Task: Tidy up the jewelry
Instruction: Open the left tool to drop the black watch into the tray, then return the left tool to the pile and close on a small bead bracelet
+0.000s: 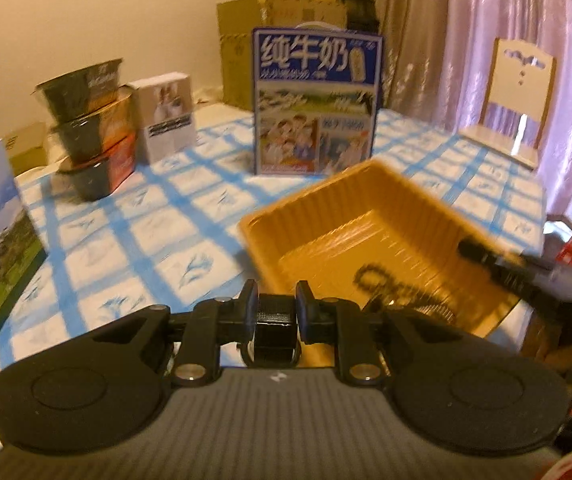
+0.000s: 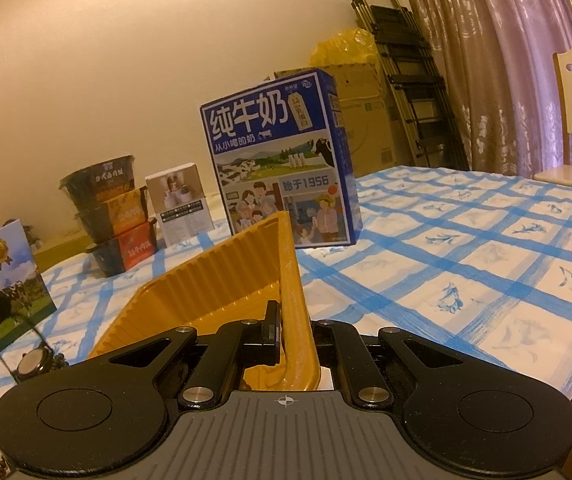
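Clamped around a black watch strap (image 1: 272,322), the jaws of the left gripper (image 1: 274,300) were seen narrowly parted, with the band pinched between the two pads and a metal loop showing beneath them. Just beyond the fingertips an orange plastic tray (image 1: 270,236) was tilted above a blue-checked tablecloth (image 1: 134,216), and a dark beaded piece of jewelry (image 1: 382,280) was made out inside it, blurred by motion. From the right edge the tray was gripped by the right gripper (image 2: 292,330) — its jaws were shut tight on the tray's ribbed rim, which rose steeply away from the camera in the right wrist view. A watch face (image 2: 32,364) with a round pale dial was seen low at the left of that view, hanging near the table edge beneath the black tip of the other gripper. Farther back on the cloth a blue milk carton (image 2: 278,160) was stood upright, with a stack of dark instant-noodle bowls (image 2: 114,216) and a small white box (image 2: 184,208) set to its left. A pale chair (image 1: 518,100) and pink curtains (image 1: 526,40) were seen beyond the table — both well apart from the tray.
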